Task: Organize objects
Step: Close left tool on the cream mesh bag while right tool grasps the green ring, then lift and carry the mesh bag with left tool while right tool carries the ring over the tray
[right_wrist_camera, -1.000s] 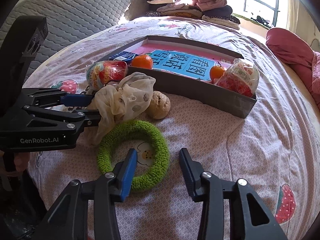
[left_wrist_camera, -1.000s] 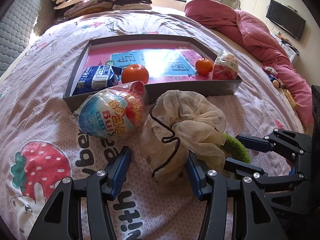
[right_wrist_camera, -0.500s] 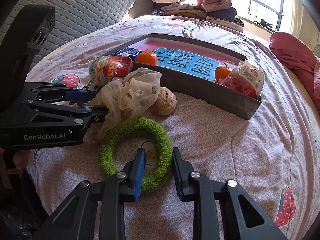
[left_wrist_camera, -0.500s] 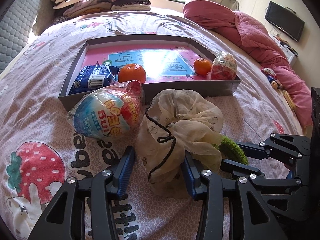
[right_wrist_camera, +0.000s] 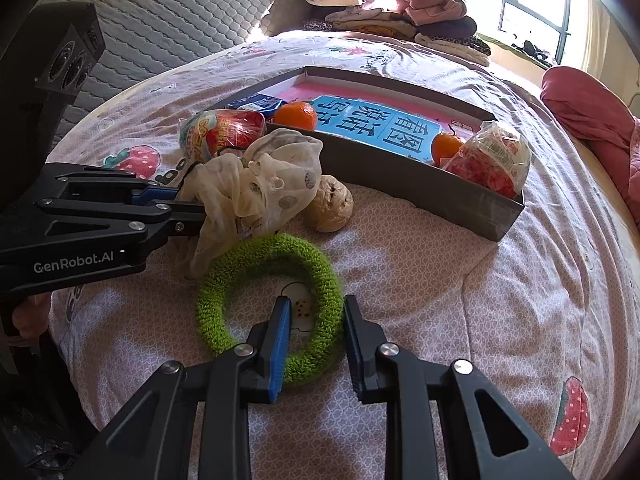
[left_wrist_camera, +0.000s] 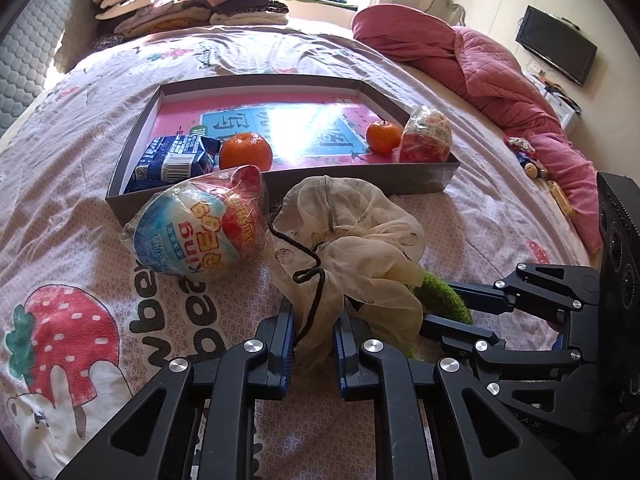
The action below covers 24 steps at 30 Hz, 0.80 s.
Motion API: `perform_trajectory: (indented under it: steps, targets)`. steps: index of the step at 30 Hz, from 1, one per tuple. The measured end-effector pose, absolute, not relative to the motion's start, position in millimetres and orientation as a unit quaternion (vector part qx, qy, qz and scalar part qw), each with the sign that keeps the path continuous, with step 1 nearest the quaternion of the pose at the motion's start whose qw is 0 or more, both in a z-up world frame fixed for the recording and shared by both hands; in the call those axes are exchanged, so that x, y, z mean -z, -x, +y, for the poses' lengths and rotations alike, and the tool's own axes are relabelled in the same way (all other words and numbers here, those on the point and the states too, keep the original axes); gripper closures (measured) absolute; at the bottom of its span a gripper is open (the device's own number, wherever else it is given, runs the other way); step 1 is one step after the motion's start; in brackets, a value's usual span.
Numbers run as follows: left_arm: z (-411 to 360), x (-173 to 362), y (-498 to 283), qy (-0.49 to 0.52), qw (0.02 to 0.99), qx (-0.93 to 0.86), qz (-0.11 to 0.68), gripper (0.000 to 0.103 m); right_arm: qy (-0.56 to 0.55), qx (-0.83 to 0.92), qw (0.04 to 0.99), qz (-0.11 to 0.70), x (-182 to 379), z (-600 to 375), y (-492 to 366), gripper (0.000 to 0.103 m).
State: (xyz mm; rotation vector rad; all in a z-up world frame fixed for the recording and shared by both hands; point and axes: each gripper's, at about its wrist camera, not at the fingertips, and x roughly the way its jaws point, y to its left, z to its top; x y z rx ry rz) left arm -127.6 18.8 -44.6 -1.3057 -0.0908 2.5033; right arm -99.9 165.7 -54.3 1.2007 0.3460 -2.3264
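Left wrist view: the left gripper has just been closing, and its jaws now pinch the low end of a cream dotted pouch with a black cord, at lower centre of the frame. Beside the pouch, upper left, lies a wrapped egg against the near wall of a grey tray. Inside the tray sit a blue packet, an orange, a smaller orange and a second wrapped egg in the right corner. A pink quilt lies at upper right.

Right wrist view: the right gripper, low in the frame, has just been closing too; its jaws straddle the near right arc of a green ring, one finger inside the loop and one outside, gripping it. The ring lies flat on the bedspread, its far edge touching the pouch. A tan ball rests just beyond, near the tray wall. Folded clothes are stacked at the top.
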Motion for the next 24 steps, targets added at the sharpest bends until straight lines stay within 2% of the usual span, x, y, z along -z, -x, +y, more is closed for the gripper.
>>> perform_trajectory:
  steps: [6,10,13,24]
  targets:
    - [18,41,126,0.452,0.155,-0.878,-0.028,0.087,-0.437,0.854,0.249,0.132,53,165,99,0.078]
    - [19,38,125,0.448,0.155,-0.880,-0.024,0.087,-0.435,0.856,0.247,0.133,52,166,99,0.086]
    - [19,37,124,0.447,0.154,-0.881,-0.022,0.087,-0.434,0.855,0.250,0.135,50,166,99,0.089]
    - [16,25,119,0.430,0.151,-0.890,-0.018,0.087,-0.415,0.864,0.254,0.131,36,171,96,0.090]
